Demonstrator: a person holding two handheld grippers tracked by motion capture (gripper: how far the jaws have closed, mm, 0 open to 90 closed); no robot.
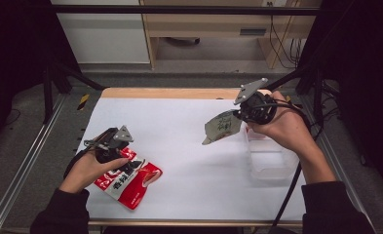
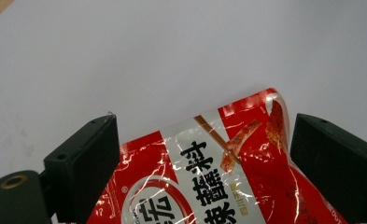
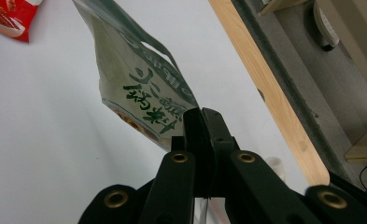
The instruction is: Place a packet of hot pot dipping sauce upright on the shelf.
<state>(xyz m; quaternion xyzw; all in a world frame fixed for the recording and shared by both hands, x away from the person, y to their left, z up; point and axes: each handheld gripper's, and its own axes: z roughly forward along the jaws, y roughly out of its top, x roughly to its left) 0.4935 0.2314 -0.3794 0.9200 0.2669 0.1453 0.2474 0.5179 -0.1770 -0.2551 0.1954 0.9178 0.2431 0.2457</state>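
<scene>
Our right claw [image 1: 239,116] is clenched on one edge of the green pouch [image 1: 222,126]; in the right gripper view its jaws are pressed together on the pouch's [image 3: 141,91] corner. The pouch hangs clear of the bench [image 1: 189,146], sloping away toward eight o'clock from the claw. Just beside the claw at five o'clock stands the clear bin [image 1: 269,158], at about three o'clock on the white sheet. We can make out nothing inside it from the high view, though the hand [image 1: 281,126] covers its far end.

Our left claw [image 1: 125,158] is released. In the left gripper view its jaws stand wide apart on either side of the red pouch [image 2: 218,172], one to each flank, neither clearly touching it. That pouch [image 1: 128,181] lies flat on the bench at about seven o'clock, partly under the left hand [image 1: 89,168].

We judge the work to be moving the two pouches into the bin, and it is at an early to middle stage. The green pouch is lifted and near the bin but not yet over or in it. The red pouch is framed for a grasp but not gripped. What is left, by our reading: carry the green pouch over the bin and let go, then close on the red pouch and do likewise.
</scene>
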